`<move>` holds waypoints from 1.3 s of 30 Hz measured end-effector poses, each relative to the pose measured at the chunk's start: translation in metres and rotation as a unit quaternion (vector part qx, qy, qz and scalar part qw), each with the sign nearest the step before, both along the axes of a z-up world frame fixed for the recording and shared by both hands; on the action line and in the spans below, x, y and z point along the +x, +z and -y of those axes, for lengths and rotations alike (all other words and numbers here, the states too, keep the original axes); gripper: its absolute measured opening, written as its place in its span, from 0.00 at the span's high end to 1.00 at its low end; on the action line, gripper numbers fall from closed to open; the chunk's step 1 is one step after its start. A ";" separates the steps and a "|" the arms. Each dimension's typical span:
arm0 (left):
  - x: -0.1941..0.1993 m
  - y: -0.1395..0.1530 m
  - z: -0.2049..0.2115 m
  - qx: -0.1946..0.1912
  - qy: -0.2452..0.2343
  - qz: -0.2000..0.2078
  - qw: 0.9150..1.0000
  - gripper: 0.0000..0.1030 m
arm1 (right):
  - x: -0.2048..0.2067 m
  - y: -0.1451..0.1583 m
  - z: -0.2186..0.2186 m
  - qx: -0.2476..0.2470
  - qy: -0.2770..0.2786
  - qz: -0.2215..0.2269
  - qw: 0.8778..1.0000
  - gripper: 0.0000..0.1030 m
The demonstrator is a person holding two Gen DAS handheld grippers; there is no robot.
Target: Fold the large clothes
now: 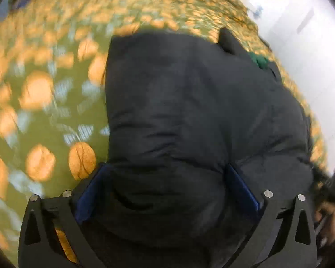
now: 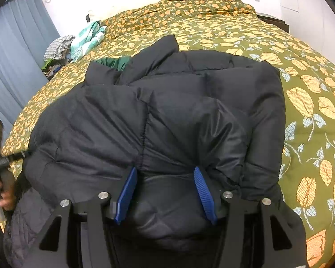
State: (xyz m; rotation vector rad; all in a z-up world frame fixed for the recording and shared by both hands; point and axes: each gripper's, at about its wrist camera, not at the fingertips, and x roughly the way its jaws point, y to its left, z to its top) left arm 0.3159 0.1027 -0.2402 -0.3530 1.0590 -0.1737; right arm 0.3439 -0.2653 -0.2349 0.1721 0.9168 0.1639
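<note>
Bunched between the blue pads of the right gripper (image 2: 166,192) was a fold of the black puffer jacket (image 2: 167,111), pinched firmly at its near edge. Its bulk lay spread on the bed's green, orange-flowered bedspread (image 2: 301,102). Beside it, the left gripper (image 1: 167,189) stood released, jaws at their widest, straddling the jacket's padding without clamping it.

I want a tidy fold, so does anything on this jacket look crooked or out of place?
Yes. At the far end of the black puffer jacket, a dark flap sticks up past the folded edge, and a green lining peeks out beside it. The right gripper pinches a bunched fold.
</note>
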 end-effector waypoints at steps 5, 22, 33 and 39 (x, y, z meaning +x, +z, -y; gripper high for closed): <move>-0.005 0.007 -0.005 -0.017 0.015 -0.005 1.000 0.02 | 0.003 0.001 -0.003 -0.010 0.000 -0.006 1.000 0.47; -0.179 0.051 0.019 0.073 -0.055 0.037 0.995 0.03 | -0.122 0.058 0.008 -0.001 -0.046 0.011 0.999 0.30; -0.211 0.056 0.029 0.091 -0.059 0.039 0.993 0.03 | -0.188 0.067 0.010 0.010 -0.068 0.023 0.997 0.30; -0.226 0.067 0.033 0.107 -0.061 0.056 0.991 0.03 | -0.197 0.074 -0.003 0.002 -0.056 0.033 0.998 0.30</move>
